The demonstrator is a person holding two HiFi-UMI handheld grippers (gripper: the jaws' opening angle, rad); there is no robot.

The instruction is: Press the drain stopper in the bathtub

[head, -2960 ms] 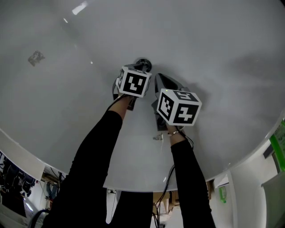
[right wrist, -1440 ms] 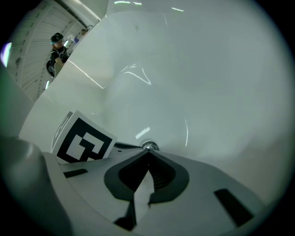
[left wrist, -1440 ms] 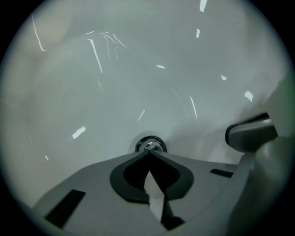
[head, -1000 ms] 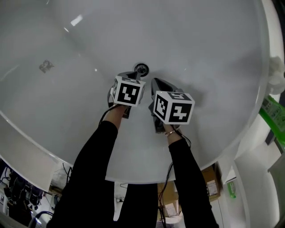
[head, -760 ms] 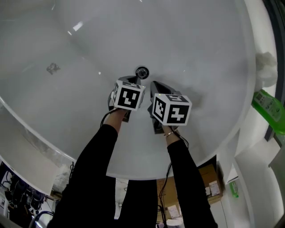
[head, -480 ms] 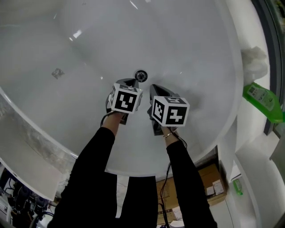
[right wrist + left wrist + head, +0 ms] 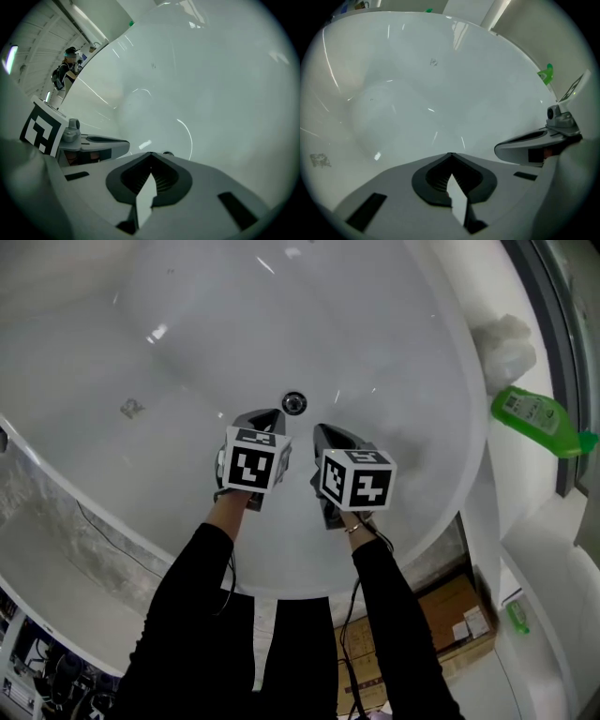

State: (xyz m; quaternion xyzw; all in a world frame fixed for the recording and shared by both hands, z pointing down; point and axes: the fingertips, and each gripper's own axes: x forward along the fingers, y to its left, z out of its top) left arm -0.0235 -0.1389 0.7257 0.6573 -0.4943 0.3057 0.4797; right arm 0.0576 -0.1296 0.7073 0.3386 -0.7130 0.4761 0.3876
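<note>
The round chrome drain stopper sits in the floor of the white bathtub. My left gripper hovers just short of it on the near left, jaws shut and empty. Level with it on the right is my right gripper, also shut with nothing in it. In the left gripper view the shut left gripper faces bare tub wall, with the right gripper's side at the right. In the right gripper view the stopper peeks over the shut right gripper.
A green bottle and a white lump lie on the tub's right ledge. A grey mark is on the tub floor at left. Cardboard boxes stand outside the near rim. A person stands far off.
Three seconds ago the left gripper's tip was at the stopper. Both grippers have since drawn back towards me, and the head view has pulled away, showing more of the tub rim and ledge.
</note>
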